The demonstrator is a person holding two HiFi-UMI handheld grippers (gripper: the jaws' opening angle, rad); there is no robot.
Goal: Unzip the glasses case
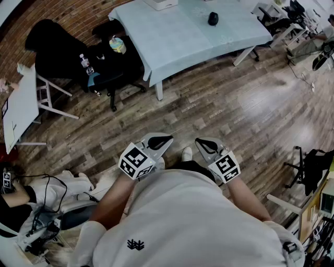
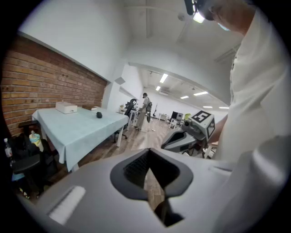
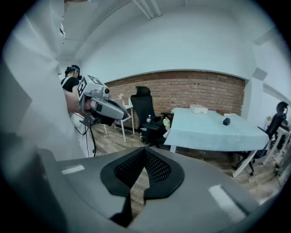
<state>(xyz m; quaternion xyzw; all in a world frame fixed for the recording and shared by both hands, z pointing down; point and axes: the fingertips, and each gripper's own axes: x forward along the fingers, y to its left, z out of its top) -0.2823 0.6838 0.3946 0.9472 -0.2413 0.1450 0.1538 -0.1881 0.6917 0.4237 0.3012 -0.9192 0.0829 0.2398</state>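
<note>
Floor [image 1: 235,109] glossy wood planks; table [image 1: 177,36] matt pale cloth; wall [image 1: 78,13] rough brick.

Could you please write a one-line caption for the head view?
Standing apart from the table with the dark case, a person holds the left gripper and right gripper shut and empty.

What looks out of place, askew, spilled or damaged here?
Nothing is spilled or damaged. The only oddity: the left claw and right claw are shut and empty over the floor, well away from the table where a small dark object, probably the case, lies.
</note>
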